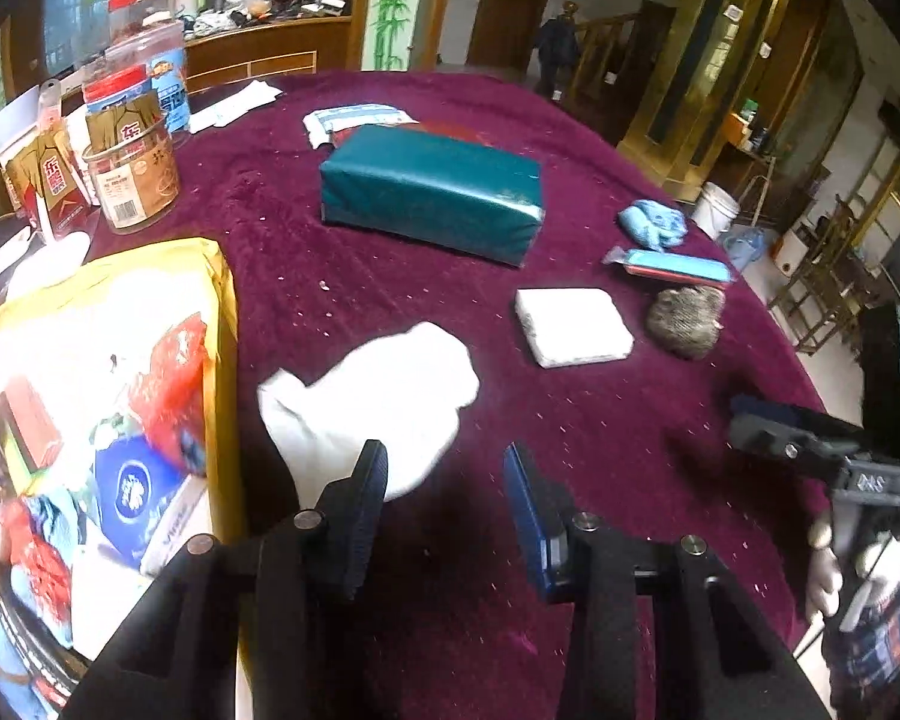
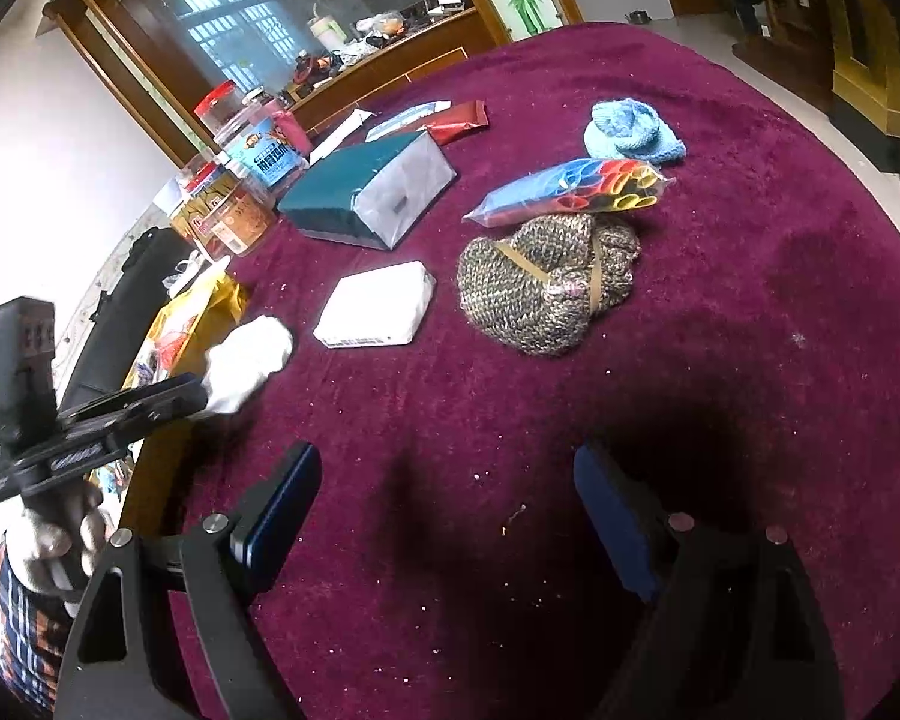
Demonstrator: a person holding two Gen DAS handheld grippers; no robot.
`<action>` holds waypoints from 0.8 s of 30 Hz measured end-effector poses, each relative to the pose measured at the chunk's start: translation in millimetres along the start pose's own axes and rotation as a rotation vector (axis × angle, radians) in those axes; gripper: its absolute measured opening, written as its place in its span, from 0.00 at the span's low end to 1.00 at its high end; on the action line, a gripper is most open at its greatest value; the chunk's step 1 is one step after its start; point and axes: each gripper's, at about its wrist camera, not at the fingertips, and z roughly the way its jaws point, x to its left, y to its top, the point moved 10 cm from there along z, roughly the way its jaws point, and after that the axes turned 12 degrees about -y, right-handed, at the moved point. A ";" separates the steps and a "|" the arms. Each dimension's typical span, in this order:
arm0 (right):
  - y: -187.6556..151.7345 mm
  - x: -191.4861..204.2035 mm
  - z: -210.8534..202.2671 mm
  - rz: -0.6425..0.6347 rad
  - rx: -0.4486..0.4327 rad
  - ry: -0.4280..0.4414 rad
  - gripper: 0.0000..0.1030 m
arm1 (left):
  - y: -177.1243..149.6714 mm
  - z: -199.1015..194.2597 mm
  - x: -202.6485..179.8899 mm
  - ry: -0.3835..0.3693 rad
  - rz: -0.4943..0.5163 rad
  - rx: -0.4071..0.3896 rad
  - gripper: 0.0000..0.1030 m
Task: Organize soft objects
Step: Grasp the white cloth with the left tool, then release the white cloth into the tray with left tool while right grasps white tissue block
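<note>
Left gripper point(image 1: 444, 480) fingers part-open, empty, beside white cloth point(image 1: 372, 396), right gripper point(image 2: 444, 510) fingers wide, empty

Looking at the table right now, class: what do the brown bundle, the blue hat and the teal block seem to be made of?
Brown bundle: knitted yarn, matt and flecked; stitch rows show, and a band ties it.
Blue hat: knitted yarn, soft and matt; ribbed loops.
Teal block: probably glossy plastic film or wrapping paper; it shines and creases at the folded end.

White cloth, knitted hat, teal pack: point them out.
white cloth point(image 1: 384, 396), left wrist view, its middle.
knitted hat point(image 2: 540, 288), right wrist view, its crown.
teal pack point(image 1: 432, 192), left wrist view, top face.
</note>
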 end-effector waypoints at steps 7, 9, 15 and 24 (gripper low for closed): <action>-2.1 1.4 0.9 -0.010 -0.003 -0.019 0.84 | 15.6 12.3 10.9 0.088 0.055 0.006 0.78; -2.9 1.1 0.5 -0.011 -0.003 -0.020 0.84 | 25.0 20.8 15.8 0.123 0.071 0.024 0.80; -3.5 1.2 0.6 -0.013 -0.002 -0.018 0.85 | 26.2 58.4 42.9 0.240 0.068 0.113 0.80; -4.7 2.3 0.6 -0.021 0.000 -0.012 0.88 | 9.7 28.4 15.2 0.062 0.005 0.032 0.27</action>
